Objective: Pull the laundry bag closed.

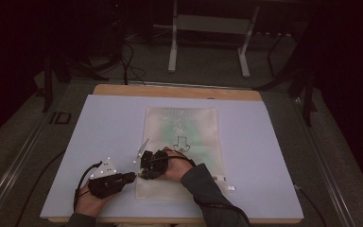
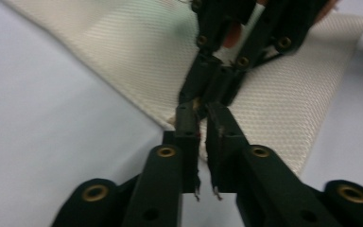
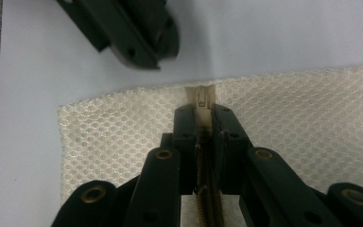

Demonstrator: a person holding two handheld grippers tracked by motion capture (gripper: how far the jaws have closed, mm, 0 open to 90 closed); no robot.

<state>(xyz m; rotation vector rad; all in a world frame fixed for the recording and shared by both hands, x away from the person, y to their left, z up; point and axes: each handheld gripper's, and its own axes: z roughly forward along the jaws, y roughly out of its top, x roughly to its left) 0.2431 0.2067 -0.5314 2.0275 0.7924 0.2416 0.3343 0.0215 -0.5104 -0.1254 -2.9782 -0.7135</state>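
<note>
Left tongs (image 2: pixel 198 113) lie level, nearly shut at the bag's (image 1: pixel 184 127) edge (right tongs (image 3: pixel 205 118) clamp its zipper (image 3: pixel 203 101)).

A pale blue-white mat (image 1: pixel 99 142) is lying over the tabletop, covering it nearly edge to edge. A strip of the wooden tabletop (image 1: pixel 177 91) is showing along the far edge. A white metal frame (image 1: pixel 208 28) is standing on the grey floor (image 1: pixel 208 71) beyond the far edge.
</note>
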